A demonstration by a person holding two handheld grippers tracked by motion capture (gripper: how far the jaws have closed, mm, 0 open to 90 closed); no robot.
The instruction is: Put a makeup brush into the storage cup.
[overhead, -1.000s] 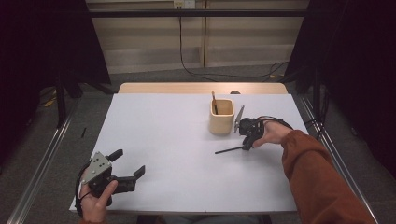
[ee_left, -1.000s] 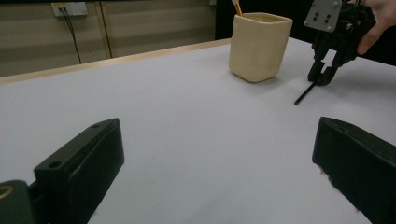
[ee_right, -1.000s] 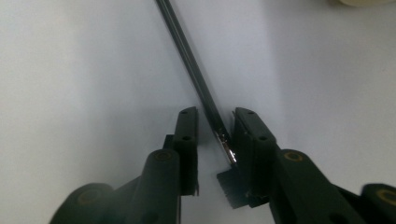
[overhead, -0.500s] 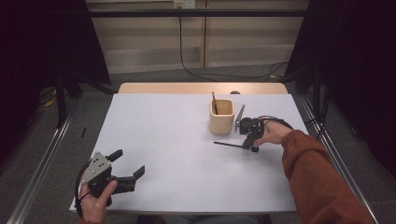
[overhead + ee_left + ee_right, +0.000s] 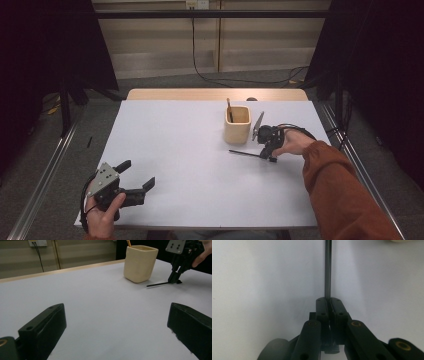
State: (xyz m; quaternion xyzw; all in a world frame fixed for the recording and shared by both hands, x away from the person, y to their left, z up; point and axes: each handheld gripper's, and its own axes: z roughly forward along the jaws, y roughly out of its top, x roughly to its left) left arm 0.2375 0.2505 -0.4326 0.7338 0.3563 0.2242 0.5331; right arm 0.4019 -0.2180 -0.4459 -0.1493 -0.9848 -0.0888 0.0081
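Observation:
A thin black pen (image 5: 245,153) lies flat on the white table (image 5: 190,200), just in front of a beige square cup (image 5: 237,124) that holds a pencil (image 5: 229,110). My right gripper (image 5: 271,156) points down at the pen's right end and is shut on it. In the right gripper view the two jaws meet around the pen (image 5: 327,270), with the right gripper (image 5: 328,301) clamped on its near end. My left gripper (image 5: 137,173) rests low at the table's near left corner, open, with nothing between its jaws. Its own view looks across the table past the left gripper (image 5: 117,312) to the cup (image 5: 139,263) and the pen (image 5: 157,284).
A wooden strip (image 5: 215,94) runs along the table's far edge. Metal rails (image 5: 55,160) flank the table on both sides, and a cable (image 5: 200,75) hangs down the back wall. Bare white surface stretches between my two hands.
The pen's free left end has swung a little toward the far side, so it now lies more level near the cup. The left gripper has stayed still.

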